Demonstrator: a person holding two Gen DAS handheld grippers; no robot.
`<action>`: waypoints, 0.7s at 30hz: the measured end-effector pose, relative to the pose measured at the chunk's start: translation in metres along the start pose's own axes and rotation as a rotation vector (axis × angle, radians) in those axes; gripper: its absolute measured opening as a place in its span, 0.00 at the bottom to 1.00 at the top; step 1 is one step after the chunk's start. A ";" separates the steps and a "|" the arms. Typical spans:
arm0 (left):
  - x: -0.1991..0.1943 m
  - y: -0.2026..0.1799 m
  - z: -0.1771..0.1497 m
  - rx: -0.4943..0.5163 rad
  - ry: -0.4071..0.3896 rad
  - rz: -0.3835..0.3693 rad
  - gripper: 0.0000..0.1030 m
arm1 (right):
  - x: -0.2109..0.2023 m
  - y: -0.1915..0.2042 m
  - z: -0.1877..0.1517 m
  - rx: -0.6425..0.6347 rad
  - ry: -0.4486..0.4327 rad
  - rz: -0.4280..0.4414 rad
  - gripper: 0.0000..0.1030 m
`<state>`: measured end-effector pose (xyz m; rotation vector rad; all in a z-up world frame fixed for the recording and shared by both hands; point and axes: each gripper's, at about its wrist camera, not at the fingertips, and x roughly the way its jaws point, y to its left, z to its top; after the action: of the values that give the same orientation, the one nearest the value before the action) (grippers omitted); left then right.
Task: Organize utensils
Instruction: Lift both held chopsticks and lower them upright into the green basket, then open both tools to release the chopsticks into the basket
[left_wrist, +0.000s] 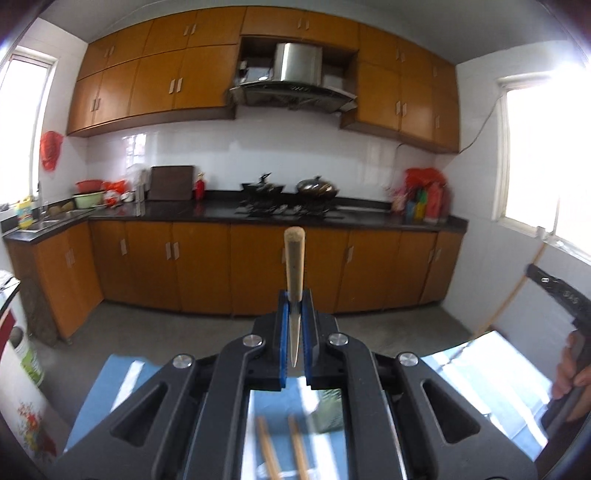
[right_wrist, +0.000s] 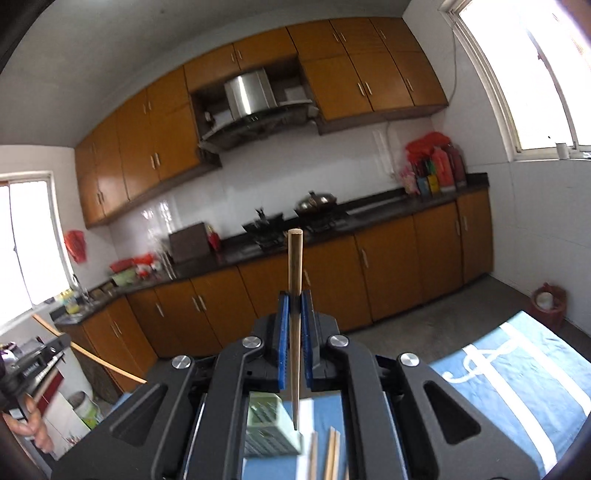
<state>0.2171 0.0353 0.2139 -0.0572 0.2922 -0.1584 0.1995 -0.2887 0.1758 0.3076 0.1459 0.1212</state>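
Observation:
My left gripper (left_wrist: 294, 300) is shut on a wooden chopstick (left_wrist: 294, 258). The stick stands nearly upright, thick end up and thin tip toward the camera. My right gripper (right_wrist: 294, 295) is shut the same way on a second chopstick (right_wrist: 295, 266). Both are held high above the table. Below them lie loose chopsticks (left_wrist: 269, 452) (right_wrist: 331, 456) on the blue cloth, beside a pale green slotted holder (right_wrist: 271, 424) (left_wrist: 328, 408). The right gripper (left_wrist: 561, 295) with a hand on it shows at the right edge of the left wrist view. The left gripper (right_wrist: 44, 354) shows at the left edge of the right wrist view.
A blue and white cloth (right_wrist: 517, 369) covers the table. Across the floor runs a dark counter (left_wrist: 221, 212) over orange cabinets, with woks (left_wrist: 317, 186) on the stove, bowls and bottles. A red bucket (right_wrist: 548, 301) stands by the right wall.

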 end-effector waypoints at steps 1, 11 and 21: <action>0.002 -0.006 0.003 0.001 -0.001 -0.013 0.07 | 0.003 0.005 0.001 0.000 -0.009 0.011 0.07; 0.056 -0.048 -0.027 0.009 0.099 -0.094 0.07 | 0.050 0.026 -0.036 -0.027 0.056 0.020 0.07; 0.100 -0.047 -0.073 -0.001 0.233 -0.092 0.07 | 0.071 0.021 -0.073 -0.057 0.179 0.003 0.07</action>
<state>0.2836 -0.0300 0.1192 -0.0532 0.5224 -0.2566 0.2551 -0.2373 0.1051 0.2398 0.3186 0.1551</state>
